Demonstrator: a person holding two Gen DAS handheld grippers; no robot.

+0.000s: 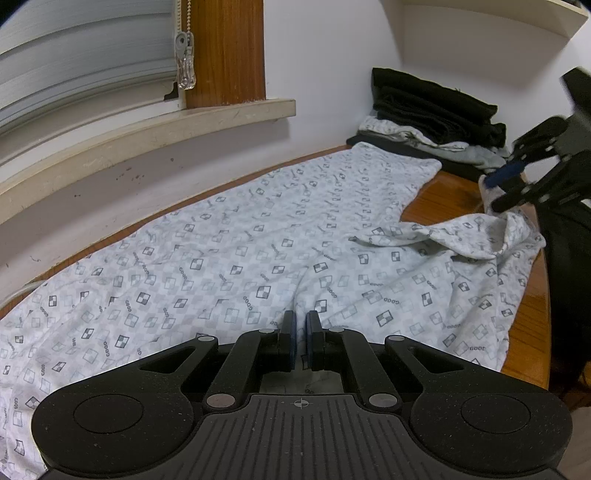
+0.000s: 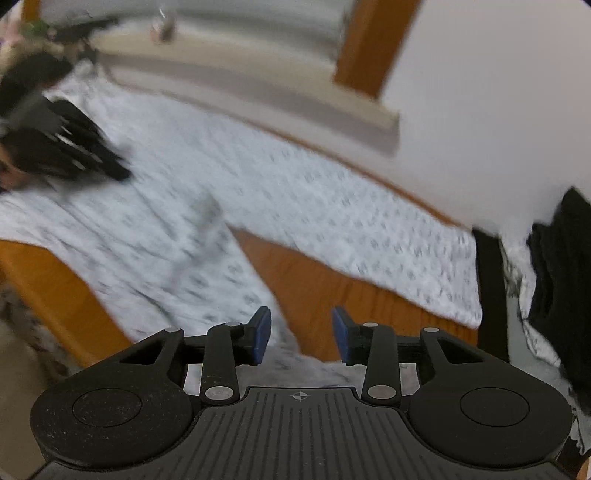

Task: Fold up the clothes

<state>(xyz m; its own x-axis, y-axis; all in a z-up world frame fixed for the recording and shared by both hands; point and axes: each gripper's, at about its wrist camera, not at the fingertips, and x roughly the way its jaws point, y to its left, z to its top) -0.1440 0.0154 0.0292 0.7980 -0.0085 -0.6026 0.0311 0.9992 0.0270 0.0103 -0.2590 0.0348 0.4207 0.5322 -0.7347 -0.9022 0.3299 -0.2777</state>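
White patterned pyjama trousers [image 1: 258, 240] lie spread along the wooden table [image 1: 443, 195], one leg flat by the wall and the other bunched at the right. My left gripper [image 1: 301, 332] is shut on the cloth at the near edge, where the two legs meet. In the left wrist view my right gripper [image 1: 506, 181] hovers at the rumpled leg end. The blurred right wrist view shows the right gripper [image 2: 301, 336] open over the trousers [image 2: 332, 206], with cloth below its fingers and bare table [image 2: 332, 291] ahead. The dark blurred shape at the upper left is my left gripper [image 2: 62, 147].
A stack of folded dark and grey clothes [image 1: 432, 107] sits in the far right corner against the wall. A window sill [image 1: 147, 129] and a hanging blind cord [image 1: 184, 70] run along the back. A white shelf [image 1: 480, 22] hangs above the stack.
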